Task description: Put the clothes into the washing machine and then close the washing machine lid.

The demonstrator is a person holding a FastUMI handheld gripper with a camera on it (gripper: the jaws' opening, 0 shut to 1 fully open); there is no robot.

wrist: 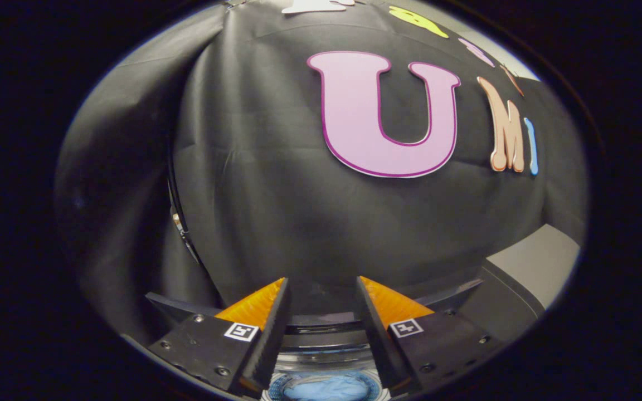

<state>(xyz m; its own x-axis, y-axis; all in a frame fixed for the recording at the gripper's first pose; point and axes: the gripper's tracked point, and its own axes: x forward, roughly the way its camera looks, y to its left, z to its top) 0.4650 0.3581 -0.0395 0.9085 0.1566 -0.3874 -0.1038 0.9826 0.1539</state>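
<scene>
Two fingers of the released claw [321,289] straddle blue clothes [326,387] lying below.

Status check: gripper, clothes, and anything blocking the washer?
Gripper open, nothing between fingers, raised toward the booth wall. Blue clothes below the fingers, inside the washing machine tub. Lid cannot be made out. No obstruction seen.

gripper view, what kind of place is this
Probably a staged laundry booth. Black cloth wall hangs behind, a dark grey washing machine top sits below, and pale blue clothes lie in its round drum. The gripper hangs above it, jaws open, holding nothing.
</scene>
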